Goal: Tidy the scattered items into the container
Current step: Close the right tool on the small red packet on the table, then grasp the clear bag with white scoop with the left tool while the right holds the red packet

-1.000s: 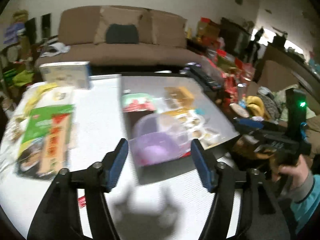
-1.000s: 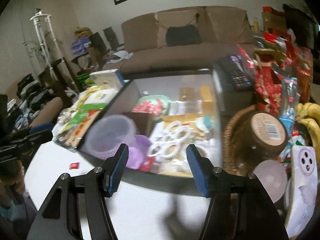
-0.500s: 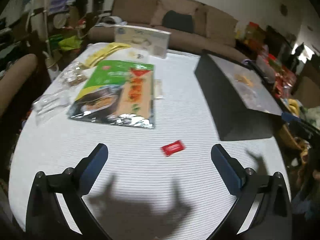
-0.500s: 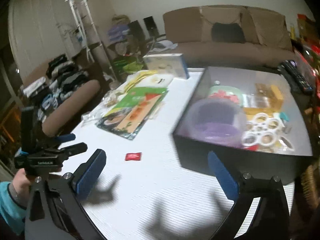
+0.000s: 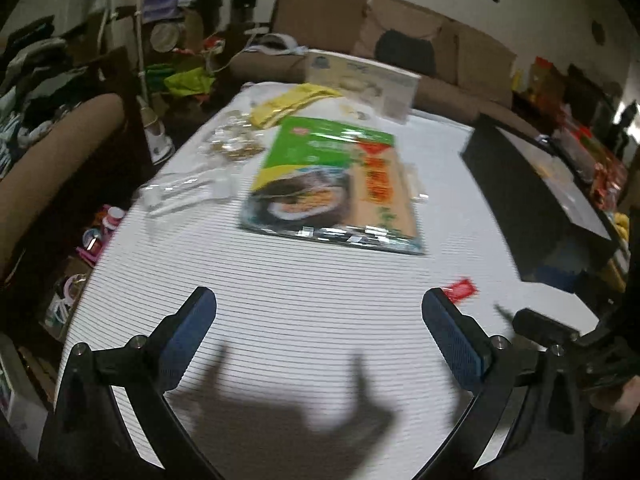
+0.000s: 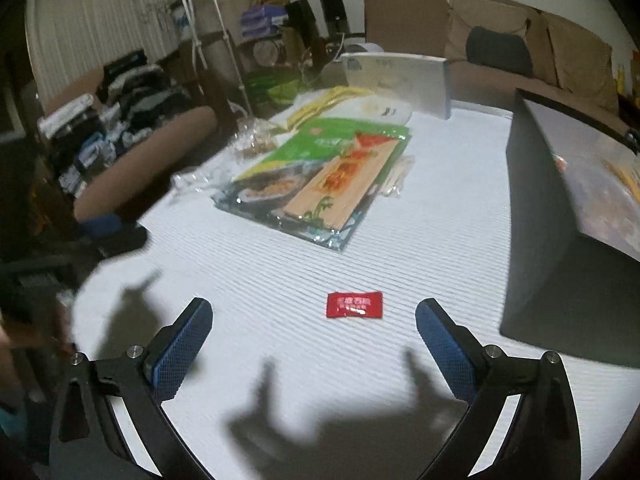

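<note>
A small red sachet (image 6: 354, 305) lies on the white ribbed tablecloth (image 6: 400, 248), just ahead of my right gripper (image 6: 312, 320), whose jaws are open and empty. In the left wrist view the same sachet (image 5: 462, 290) shows beside the right fingertip of my left gripper (image 5: 316, 312), also open and empty. A large green food packet (image 5: 332, 184) lies flat mid-table. The black container box (image 6: 560, 216) stands at the right, its contents mostly hidden from here.
Clear plastic bags (image 5: 188, 192), a yellow packet (image 5: 292, 102) and a white carton (image 5: 360, 80) lie at the table's far end. A brown sofa (image 6: 520, 40) runs behind. Clutter and a padded armrest (image 5: 60, 152) crowd the table's left edge.
Both views have swung left from over the box's contents to the open tablecloth and sunk closer to it. Both pairs of jaws have spread wider. The red sachet now lies near the right gripper.
</note>
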The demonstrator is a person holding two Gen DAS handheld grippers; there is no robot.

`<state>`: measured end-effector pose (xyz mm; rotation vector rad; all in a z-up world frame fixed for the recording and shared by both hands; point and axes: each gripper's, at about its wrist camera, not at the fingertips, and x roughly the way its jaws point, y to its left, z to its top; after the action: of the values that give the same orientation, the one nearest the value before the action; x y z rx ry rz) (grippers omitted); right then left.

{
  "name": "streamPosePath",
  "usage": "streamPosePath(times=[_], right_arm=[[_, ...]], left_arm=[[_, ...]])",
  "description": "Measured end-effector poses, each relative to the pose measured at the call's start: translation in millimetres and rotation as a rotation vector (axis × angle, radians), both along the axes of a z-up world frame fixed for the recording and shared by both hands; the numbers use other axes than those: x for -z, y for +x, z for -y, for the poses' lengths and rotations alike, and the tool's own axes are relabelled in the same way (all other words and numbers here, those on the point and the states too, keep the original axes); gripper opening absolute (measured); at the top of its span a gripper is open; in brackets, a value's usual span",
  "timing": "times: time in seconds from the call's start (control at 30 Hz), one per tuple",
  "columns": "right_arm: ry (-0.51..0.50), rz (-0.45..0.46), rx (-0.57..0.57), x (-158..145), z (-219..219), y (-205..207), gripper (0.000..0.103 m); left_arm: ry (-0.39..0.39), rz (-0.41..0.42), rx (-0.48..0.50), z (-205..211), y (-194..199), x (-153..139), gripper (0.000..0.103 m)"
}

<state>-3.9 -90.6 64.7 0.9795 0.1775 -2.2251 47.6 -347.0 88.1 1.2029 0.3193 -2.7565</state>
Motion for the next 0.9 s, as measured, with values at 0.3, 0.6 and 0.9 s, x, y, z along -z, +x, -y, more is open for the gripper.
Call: streamPosePath(times=[0.3, 0.6, 0.9], right_arm=[[0.059, 0.059, 0.052, 44.3, 15.6, -38.2, 0.086], [0.118, 0.024, 0.007, 57.1, 21.0, -40.2, 0.032], [0.069, 0.063, -0.014, 47.8, 9.4, -45.8, 0.009]], left_arm=[[0.030, -0.025, -0.158, 99.1, -30.7, 19.3, 0.103], [-0.055, 0.006, -0.099, 100.0, -77.4, 40.1, 0.103], [-0.245, 0.104, -0.034, 106.2, -123.8, 71.9, 0.103]])
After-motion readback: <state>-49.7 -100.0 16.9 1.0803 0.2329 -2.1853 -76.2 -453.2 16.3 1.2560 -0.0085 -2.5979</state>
